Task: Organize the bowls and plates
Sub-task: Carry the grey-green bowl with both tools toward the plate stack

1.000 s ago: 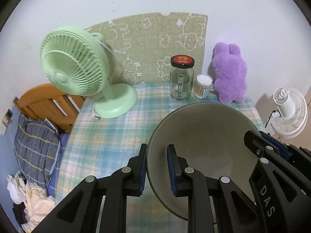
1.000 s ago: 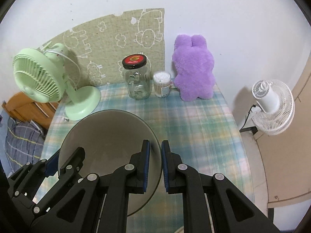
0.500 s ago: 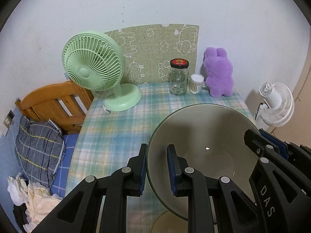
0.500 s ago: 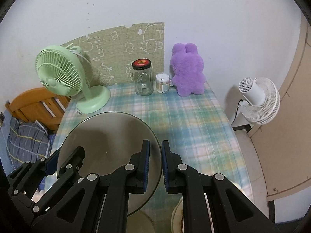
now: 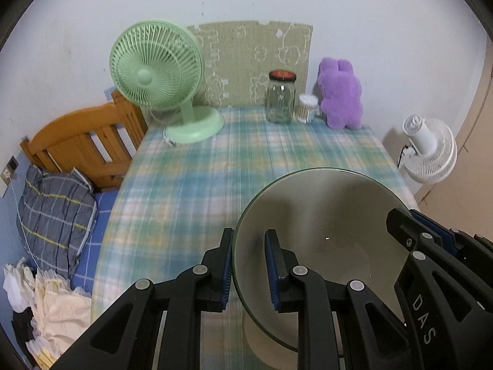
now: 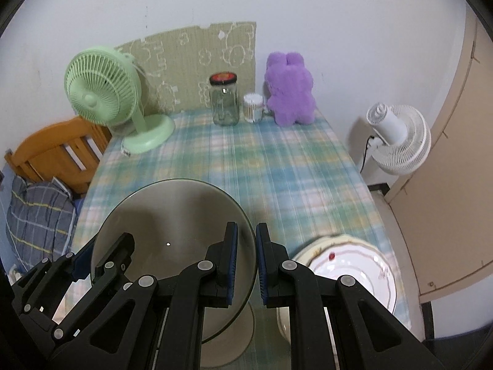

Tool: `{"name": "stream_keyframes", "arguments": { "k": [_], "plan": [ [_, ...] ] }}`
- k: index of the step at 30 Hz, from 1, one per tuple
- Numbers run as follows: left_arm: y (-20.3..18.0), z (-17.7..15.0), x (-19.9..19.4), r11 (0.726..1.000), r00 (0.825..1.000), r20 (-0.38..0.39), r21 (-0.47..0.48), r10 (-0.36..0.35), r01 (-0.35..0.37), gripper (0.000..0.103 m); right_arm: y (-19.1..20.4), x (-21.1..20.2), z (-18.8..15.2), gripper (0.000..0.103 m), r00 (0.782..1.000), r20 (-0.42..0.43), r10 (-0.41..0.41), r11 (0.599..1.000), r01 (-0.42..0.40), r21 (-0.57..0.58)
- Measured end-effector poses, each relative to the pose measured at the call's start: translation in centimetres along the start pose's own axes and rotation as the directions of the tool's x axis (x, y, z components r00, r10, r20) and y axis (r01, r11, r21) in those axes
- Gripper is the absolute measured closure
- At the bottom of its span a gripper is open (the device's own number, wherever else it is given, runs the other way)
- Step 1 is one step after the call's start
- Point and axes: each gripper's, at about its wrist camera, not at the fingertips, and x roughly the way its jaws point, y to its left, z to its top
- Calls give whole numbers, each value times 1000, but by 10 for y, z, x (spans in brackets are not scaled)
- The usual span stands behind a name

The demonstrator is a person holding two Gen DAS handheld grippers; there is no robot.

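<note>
We grip the grey bowl (image 5: 326,240) by opposite sides of its rim, left gripper (image 5: 248,269) and right gripper (image 6: 245,265) both clamped on it. Over the last second we have carried it back from the glass jar (image 6: 224,100) at the wall, toward the near edge. A white plate (image 6: 351,265) has come into view just right of the bowl, probably where it belongs.

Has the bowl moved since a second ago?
Yes. The bowl, clamped by both grippers, has been pulled back from the green fan; far more tablecloth separates them.
</note>
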Motion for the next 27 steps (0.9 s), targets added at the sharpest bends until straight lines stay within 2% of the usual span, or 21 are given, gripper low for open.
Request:
{"name": "stream_keyframes", "arguments": {
  "k": [9, 15, 27],
  "plan": [
    [4, -30, 13, 1000, 999, -51, -5, -9, 9, 86, 1, 13, -33, 88, 998, -62, -10, 1000, 12, 24],
    [3, -49, 24, 999, 994, -106, -42, -20, 16, 86, -1, 24, -50, 88, 995, -104, -7, 1000, 9, 19],
    [5, -71, 39, 999, 985, -169, -44, -22, 15, 86, -1, 40, -74, 88, 984, -177, -11, 1000, 14, 18]
  ]
}}
